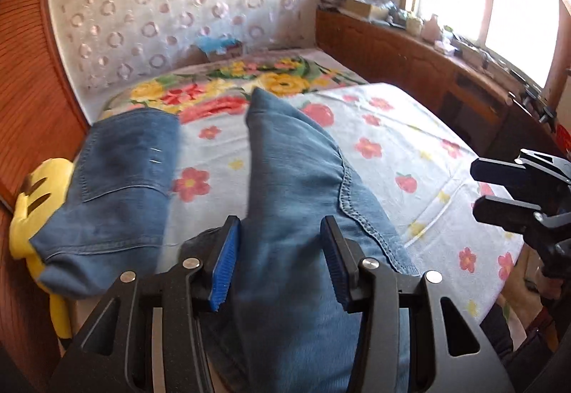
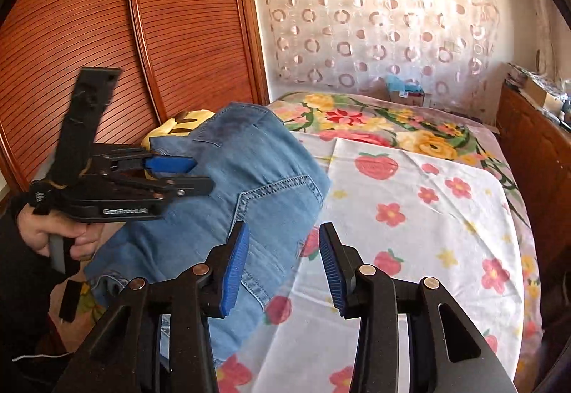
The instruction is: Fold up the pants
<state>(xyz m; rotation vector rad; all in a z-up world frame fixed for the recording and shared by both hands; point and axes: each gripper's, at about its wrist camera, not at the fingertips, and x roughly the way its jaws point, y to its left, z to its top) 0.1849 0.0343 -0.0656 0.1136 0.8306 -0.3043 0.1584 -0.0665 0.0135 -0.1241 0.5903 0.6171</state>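
Note:
Blue denim pants (image 1: 296, 179) lie crumpled on the flowered bedsheet (image 1: 410, 143), with a pocketed part (image 1: 125, 186) off to the left. My left gripper (image 1: 282, 261) hovers over them, jaws apart. Denim shows in the gap, and both blue pads stay bare. In the right wrist view the pants (image 2: 257, 179) lie in a heap left of centre. There the left gripper (image 2: 200, 175), held by a hand (image 2: 46, 232), sits in front of them. My right gripper (image 2: 283, 261) is open over the pants' near edge and the sheet, gripping nothing. It also shows at the right edge of the left wrist view (image 1: 478, 186).
A yellow plush toy (image 1: 32, 200) is wedged between the bed and the slatted wooden wardrobe (image 2: 142, 36). A bright floral blanket (image 1: 249, 79) covers the bed's far end. A cluttered wooden ledge (image 1: 410, 47) runs under the window along the right side.

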